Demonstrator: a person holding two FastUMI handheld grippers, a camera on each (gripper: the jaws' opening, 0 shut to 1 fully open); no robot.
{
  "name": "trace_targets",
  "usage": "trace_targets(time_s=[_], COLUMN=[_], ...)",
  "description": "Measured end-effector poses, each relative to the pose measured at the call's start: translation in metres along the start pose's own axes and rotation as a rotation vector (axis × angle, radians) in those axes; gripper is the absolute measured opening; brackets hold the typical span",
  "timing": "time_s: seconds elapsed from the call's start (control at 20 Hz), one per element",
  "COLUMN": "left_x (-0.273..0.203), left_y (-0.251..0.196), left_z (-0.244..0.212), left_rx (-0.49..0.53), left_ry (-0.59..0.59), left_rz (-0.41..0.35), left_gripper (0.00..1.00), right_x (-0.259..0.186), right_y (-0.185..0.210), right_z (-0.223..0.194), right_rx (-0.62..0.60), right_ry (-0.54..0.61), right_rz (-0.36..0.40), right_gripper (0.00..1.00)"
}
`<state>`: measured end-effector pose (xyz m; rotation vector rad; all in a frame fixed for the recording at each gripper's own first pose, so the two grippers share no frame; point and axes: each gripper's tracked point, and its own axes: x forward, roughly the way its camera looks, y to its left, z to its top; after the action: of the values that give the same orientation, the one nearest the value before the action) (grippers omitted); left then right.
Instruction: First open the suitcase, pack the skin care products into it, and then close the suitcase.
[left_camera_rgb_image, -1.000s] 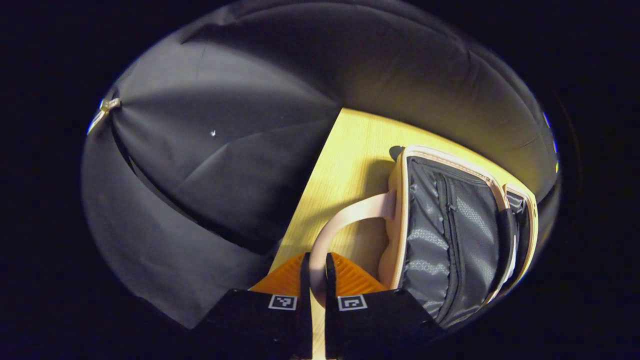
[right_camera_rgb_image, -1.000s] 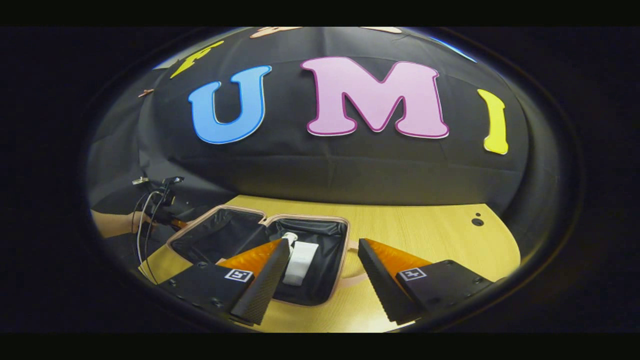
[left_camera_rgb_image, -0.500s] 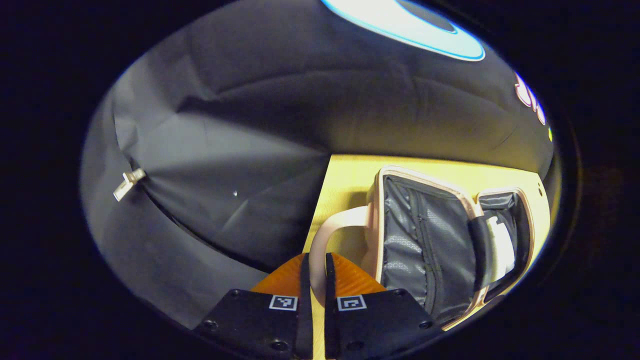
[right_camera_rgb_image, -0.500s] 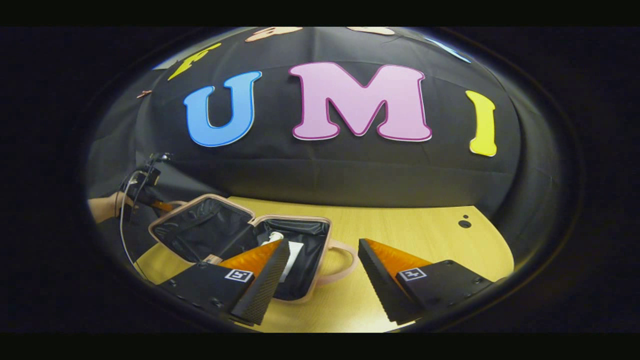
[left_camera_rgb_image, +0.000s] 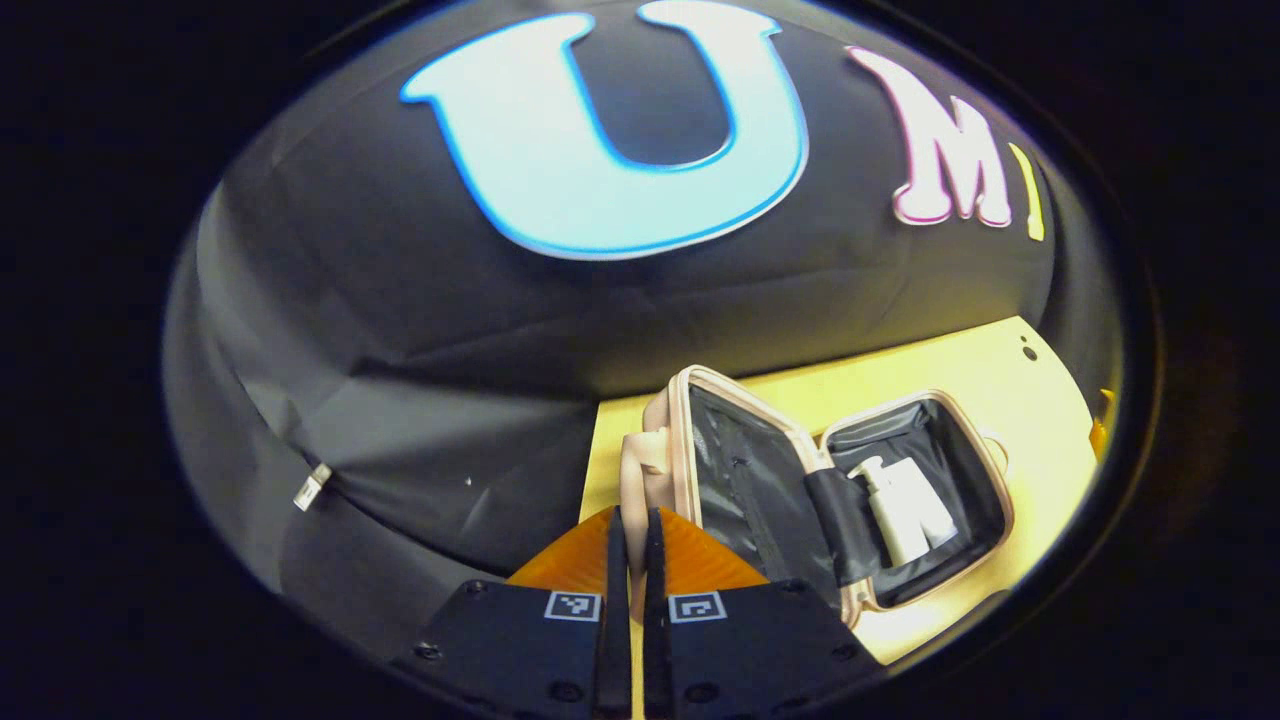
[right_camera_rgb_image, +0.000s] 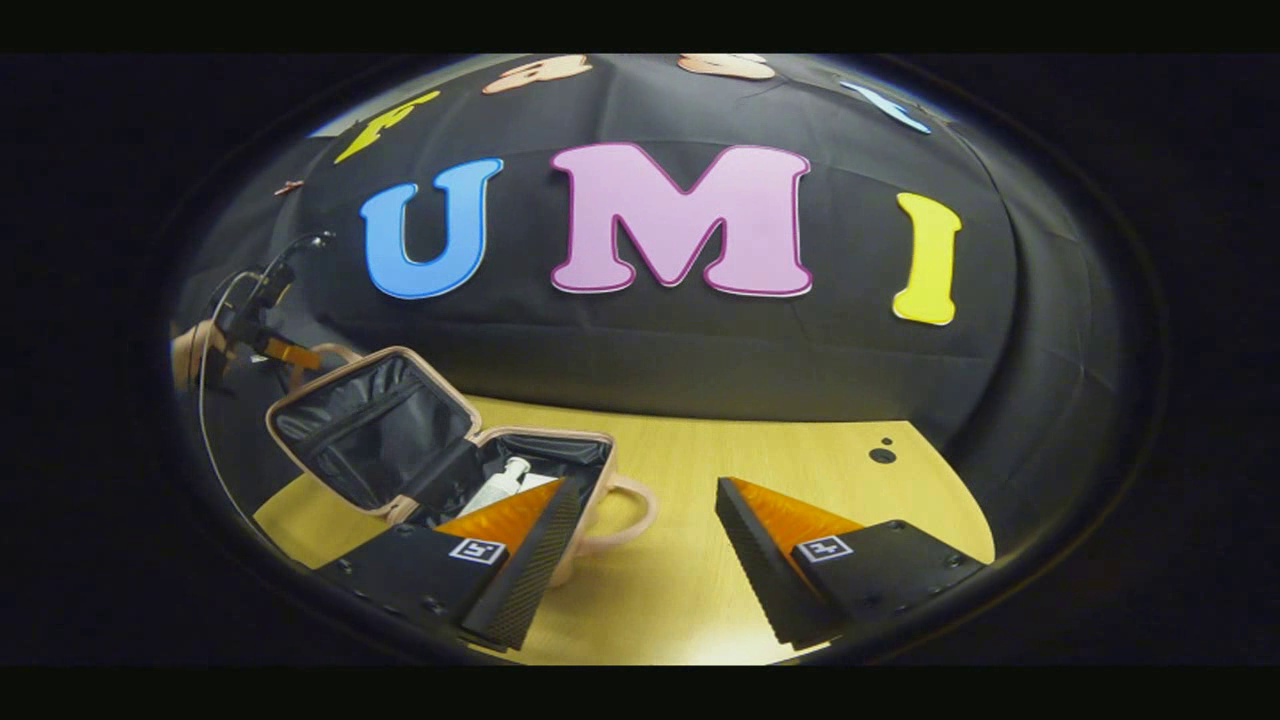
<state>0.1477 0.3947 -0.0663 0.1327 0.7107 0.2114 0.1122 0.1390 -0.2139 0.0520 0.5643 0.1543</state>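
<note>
So the left tongs (left_camera_rgb_image: 630, 520) pinch the lid's handle (left_camera_rgb_image: 640, 465) to swing the suitcase (right_camera_rgb_image: 440, 460) shut over the lotion bottle (left_camera_rgb_image: 905, 505) inside, on the bench (right_camera_rgb_image: 720, 520), while the right tongs (right_camera_rgb_image: 648, 560) hang wide apart.

Booth interior: black cloth wall behind a light wooden table.

We see the black cloth wall (right_camera_rgb_image: 700, 350) hanging in soft folds and creases, with a seam where two panels meet at the left and a small pale clip (left_camera_rgb_image: 311, 487) fixed on it. The table (right_camera_rgb_image: 760, 470) has a pale yellow wood grain top with a rounded far right corner, near which we note a small dark hole (right_camera_rgb_image: 882, 455). Light falls brightly on the tabletop.
</note>
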Motion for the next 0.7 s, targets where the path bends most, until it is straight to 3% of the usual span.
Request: trace_targets(time_s=[0.35,0.4,0.45,0.7], left_x=[-0.040,-0.045,-0.049,-0.071], left_y=[-0.089,-0.105,-0.120,-0.224], left_z=[0.053,0.060,0.066,0.086], left_rx=[0.150,0.157,0.156,0.059], left_ry=[-0.081,-0.089,-0.099,-0.141], left_rz=[-0.015,-0.018,-0.025,-0.166], left_gripper=[0.10,0.14,0.11,0.10], right_x=[-0.030,-0.035,-0.039,-0.056], right_y=[-0.039,-0.045,-0.051,-0.084], right_z=[0.001,0.003,0.005,0.012], right_rx=[0.021,0.022,0.021,0.029], right_ry=[0.003,0.001,-0.001,0.009], right_rz=[0.000,0.005,0.004,0.033], right_gripper=[0.90,0.90,0.90,0.91])
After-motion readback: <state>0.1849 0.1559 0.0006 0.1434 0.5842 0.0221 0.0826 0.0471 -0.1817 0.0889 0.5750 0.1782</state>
